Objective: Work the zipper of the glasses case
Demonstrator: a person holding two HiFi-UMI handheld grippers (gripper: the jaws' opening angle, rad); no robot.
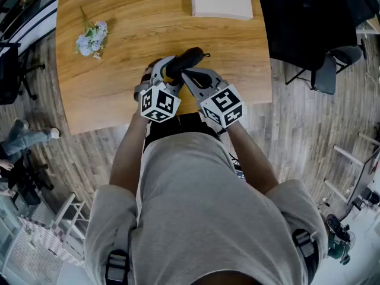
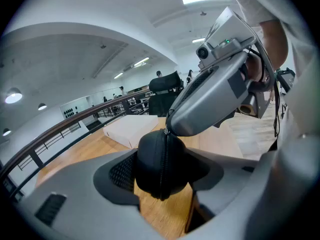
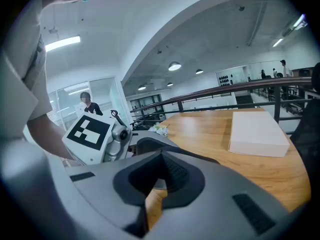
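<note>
The glasses case was seen in the lower middle of the left gripper view, lodged between the widely spread jaws of the left gripper. It was clamped from both sides, a ribbed pad being pressed to its left flank, and it was held clear of the wooden table, which showed beneath it. The tip of the right gripper was brought down from the upper right onto the top of the case, where the zipper began. In the right gripper view the jaws of the right gripper were closed together on a small grey tab, the zipper pull, at the lower middle of the frame.

In the head view the case was found at the centre, above the near edge of the table, with the left gripper and the right gripper meeting at it.

The case was black, rounded and hard-shelled, turned end-on, with the dark zipper run vertically down the middle of that end and its teeth shut along the visible stretch.
</note>
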